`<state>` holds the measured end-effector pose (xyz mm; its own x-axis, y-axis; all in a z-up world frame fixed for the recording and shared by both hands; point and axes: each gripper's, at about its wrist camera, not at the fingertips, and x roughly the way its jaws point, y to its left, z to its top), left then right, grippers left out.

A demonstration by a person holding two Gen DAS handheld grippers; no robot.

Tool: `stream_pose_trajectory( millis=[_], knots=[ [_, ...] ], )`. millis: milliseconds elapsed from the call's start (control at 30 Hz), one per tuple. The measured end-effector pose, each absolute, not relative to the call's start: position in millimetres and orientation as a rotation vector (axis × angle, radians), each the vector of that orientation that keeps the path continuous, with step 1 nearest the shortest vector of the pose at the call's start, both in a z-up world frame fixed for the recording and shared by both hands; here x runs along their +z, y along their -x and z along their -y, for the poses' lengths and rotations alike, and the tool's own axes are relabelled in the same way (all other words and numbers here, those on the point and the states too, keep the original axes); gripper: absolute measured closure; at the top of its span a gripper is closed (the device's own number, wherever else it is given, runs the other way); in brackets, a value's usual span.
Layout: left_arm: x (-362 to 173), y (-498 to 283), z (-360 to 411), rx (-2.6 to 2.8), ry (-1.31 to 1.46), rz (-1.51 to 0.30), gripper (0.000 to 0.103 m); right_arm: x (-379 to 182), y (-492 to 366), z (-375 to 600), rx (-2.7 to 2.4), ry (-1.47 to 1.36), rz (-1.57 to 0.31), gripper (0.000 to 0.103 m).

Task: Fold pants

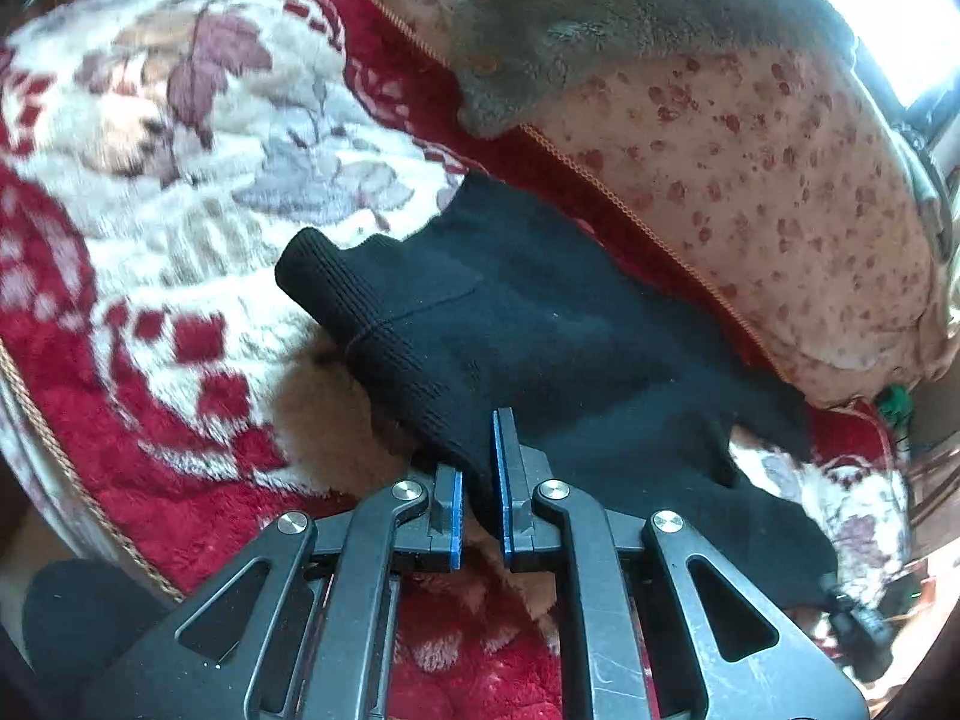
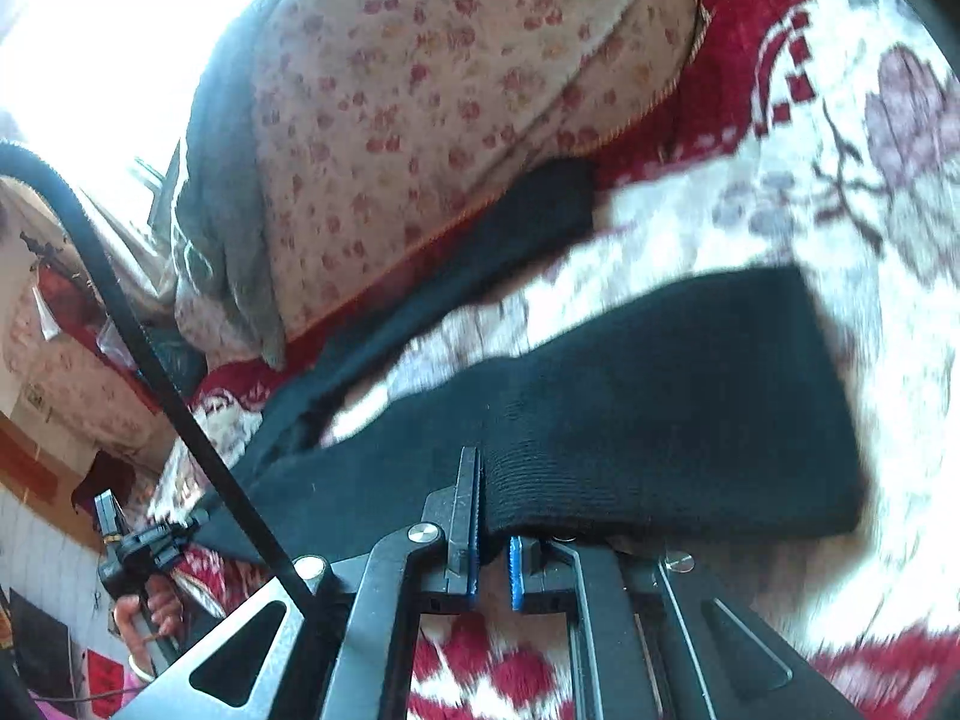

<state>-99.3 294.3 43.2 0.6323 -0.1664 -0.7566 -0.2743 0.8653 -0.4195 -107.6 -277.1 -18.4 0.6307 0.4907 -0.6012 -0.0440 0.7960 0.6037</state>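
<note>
While both grippers clamp black cloth, the pants (image 1: 540, 330) lie across the centre and lower right of the left wrist view, spread on a red-and-cream floral blanket (image 1: 180, 138). The left gripper (image 1: 478, 498) has its jaws nearly closed, a fold of the ribbed waistband edge pinched between the blue pads. In the right wrist view, the right gripper (image 2: 493, 531) is likewise drawn almost shut on a ribbed cuff edge, with that leg lifted across the middle of the frame.

Handling, by judgement: a soft, light knit, limp and stretchy; it will sag between holds and drape rather than crease. Ribbed hems are thicker and give the surest grip. Take hold at edges and keep the span taut.

A spotted quilt (image 1: 780, 192) fills the upper right, with a grey garment (image 1: 570, 18) on it.
</note>
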Motion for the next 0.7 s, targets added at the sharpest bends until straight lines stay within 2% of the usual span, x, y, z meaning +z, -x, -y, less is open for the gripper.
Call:
stream_pose_trajectory(
  millis=[167, 200, 267, 333, 500, 567, 633, 667, 700],
  knots=[
    [41.7, 102.9, -279.6, 0.098, 0.435, -0.877, 0.094, -31.0, 109.6, 286.3, 0.267, -0.613, -0.932, 0.094],
    [42.8, 103.7, -278.3, 0.099, 0.421, -0.876, 0.093, -27.5, 111.4, 288.0, 0.250, -0.597, -0.942, 0.090],
    [46.5, 105.6, -277.4, 0.104, 0.398, -0.881, 0.088, -21.3, 114.1, 291.5, 0.216, -0.555, -0.960, 0.083],
    [52.3, 108.3, -276.6, 0.103, 0.378, -0.880, 0.082, -13.9, 119.2, 300.5, 0.182, -0.514, -0.970, 0.081],
    [65.0, 115.1, -277.8, 0.081, 0.354, -0.879, 0.078, 3.7, 132.9, 327.6, 0.131, -0.525, -0.919, 0.080],
    [70.3, 115.0, -280.5, 0.067, 0.366, -0.881, 0.072, 15.4, 135.1, 334.9, 0.141, -0.541, -0.860, 0.077],
    [78.1, 116.6, -284.6, 0.063, 0.386, -0.860, 0.060, 28.7, 137.4, 338.0, 0.159, -0.541, -0.782, 0.060],
    [82.0, 117.6, -287.0, 0.062, 0.392, -0.848, 0.059, 33.9, 135.3, 336.8, 0.174, -0.542, -0.754, 0.045],
    [86.4, 118.7, -289.5, 0.062, 0.397, -0.836, 0.059, 37.8, 134.2, 336.1, 0.197, -0.547, -0.730, 0.043]
  ],
)
